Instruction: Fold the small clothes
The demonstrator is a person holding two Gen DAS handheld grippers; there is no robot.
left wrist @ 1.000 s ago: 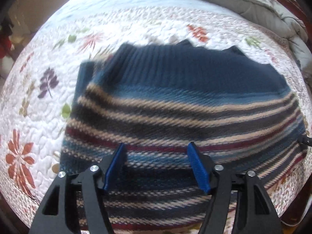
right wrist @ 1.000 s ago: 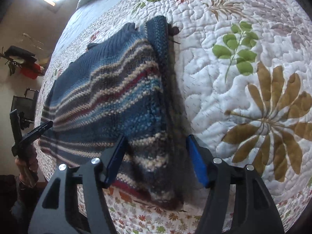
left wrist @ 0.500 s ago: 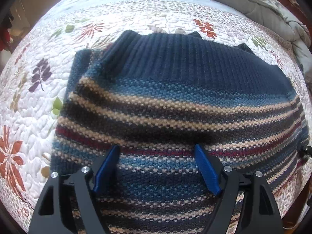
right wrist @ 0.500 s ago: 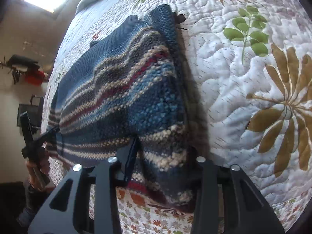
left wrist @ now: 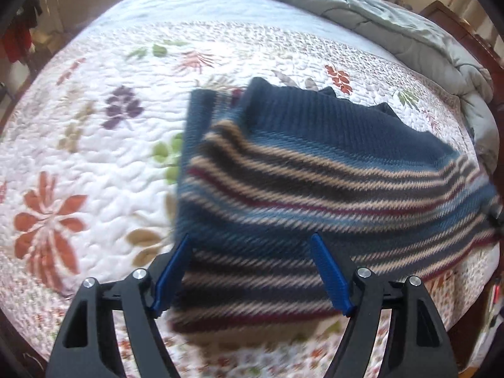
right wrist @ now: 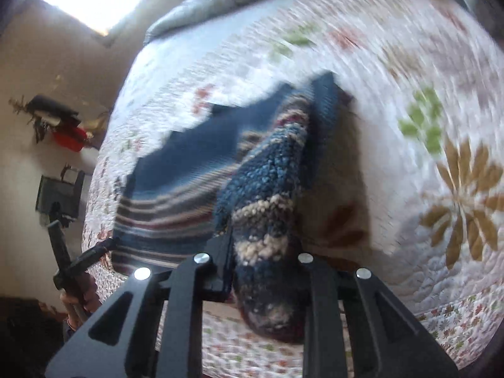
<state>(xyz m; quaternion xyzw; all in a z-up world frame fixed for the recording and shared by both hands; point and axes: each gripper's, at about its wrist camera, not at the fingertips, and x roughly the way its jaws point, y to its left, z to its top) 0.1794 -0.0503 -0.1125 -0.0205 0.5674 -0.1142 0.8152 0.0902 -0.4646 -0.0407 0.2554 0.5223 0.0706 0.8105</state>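
A knitted sweater (left wrist: 315, 170), navy with tan, red and blue stripes, lies on the flowered quilt (left wrist: 94, 157). My left gripper (left wrist: 249, 239) hovers over its near left corner. Its blue pads stand wide and are closing a little, with the knit below them and not pinched. In the right wrist view the sweater's (right wrist: 176, 189) right edge is bunched and lifted off the bed. My right gripper (right wrist: 264, 249) is closing on that fold, which fills the gap between its fingers. The left gripper (right wrist: 91, 252), held by a hand (right wrist: 75, 305), shows at the far left.
A grey duvet (left wrist: 393, 22) is heaped along the far side of the bed. The quilt's near edge (left wrist: 252, 359) drops away just below the sweater. A red item (right wrist: 67, 137) and dark gear hang on the wall to the left.
My right gripper went from wide around the sweater's right edge to pinching it, then raised the fold. My left gripper shifted toward the sweater's left edge and rose.
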